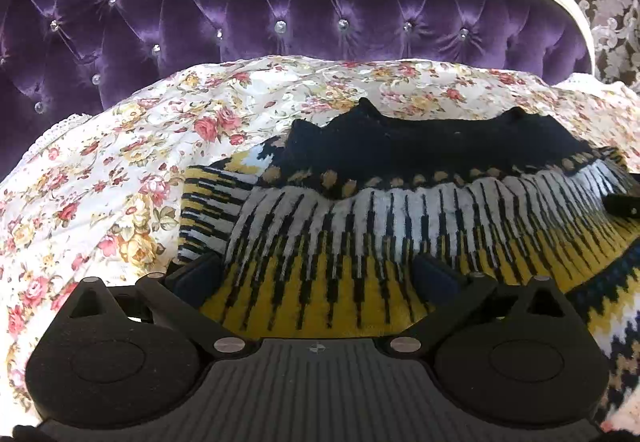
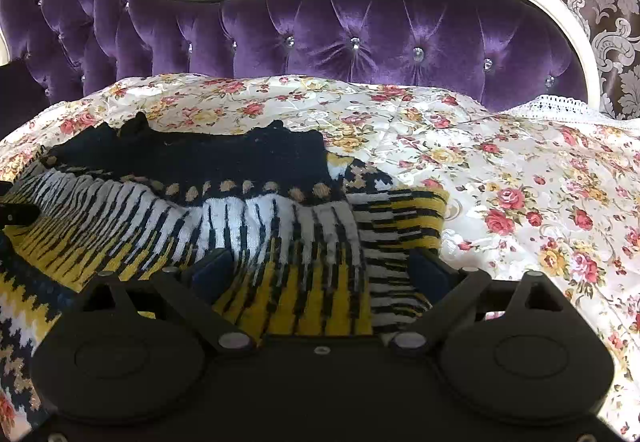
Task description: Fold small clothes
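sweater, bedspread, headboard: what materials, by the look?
Sweater: knitted yarn, probably wool or acrylic; matte, fuzzy stitch pattern. Bedspread: glossy quilted floral fabric, satin-like sheen, fibre unclear. Headboard: purple velvet-like tufting with crystal-look buttons and a glossy white frame.

Each hand-held gripper [image 1: 316, 274] [image 2: 320, 274] is matte black with round silver screws. Dark blue pads [image 1: 198, 276] line the fingers.

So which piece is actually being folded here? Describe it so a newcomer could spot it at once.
Start at the purple tufted headboard; below it lies a floral bedspread. On that spread sits the knitted garment, between the open fingers of both tools. Unlike the pale rose-printed cloth around it, it is thick knit with a black top band and white-and-yellow stripes.
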Motion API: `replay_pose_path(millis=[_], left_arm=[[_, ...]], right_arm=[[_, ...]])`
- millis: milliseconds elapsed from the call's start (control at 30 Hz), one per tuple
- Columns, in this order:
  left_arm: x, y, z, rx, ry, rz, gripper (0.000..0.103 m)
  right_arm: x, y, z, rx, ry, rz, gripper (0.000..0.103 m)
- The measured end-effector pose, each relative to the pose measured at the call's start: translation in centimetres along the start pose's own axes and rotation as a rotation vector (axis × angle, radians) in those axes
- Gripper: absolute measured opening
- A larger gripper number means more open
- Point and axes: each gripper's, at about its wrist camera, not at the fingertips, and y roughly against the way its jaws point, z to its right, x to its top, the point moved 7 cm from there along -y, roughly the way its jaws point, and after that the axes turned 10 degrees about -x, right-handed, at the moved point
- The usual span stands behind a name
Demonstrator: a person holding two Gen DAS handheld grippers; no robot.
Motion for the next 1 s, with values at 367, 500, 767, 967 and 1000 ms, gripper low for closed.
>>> replay_pose_path(millis=[367, 500, 767, 967, 1000], left_arm=[[-3.0, 4.2, 0.3, 0.040, -0.066, -0.004, 0.103], [-3.5, 4.3, 0.1, 0.045, -0.042, -0.009, 0.103], [-4.2, 3.4, -0.9, 0.003, 0.100, -0.031, 0.103], [-4.2, 3.4, -0.7, 0.019, 0.105, -0.037, 0.103], [-4.3, 3.3, -0.7, 0.020, 0.107, -0.035, 0.103]], right_arm=[[-0.8, 5.6, 1.7, 0.060, -0.101, 0.064, 0.095], [-1.9, 7.2, 2.4, 0.069, -0.145, 0.064, 0.097], [-4.0, 7.2, 5.0, 0.164, -0.347, -0.019, 0.103], [-4.4, 5.1, 4.5, 0.331, -0.469, -0.086, 0.103], [-4.1, 4.9, 4.3, 0.346, -0.469, -0.080, 0.103]])
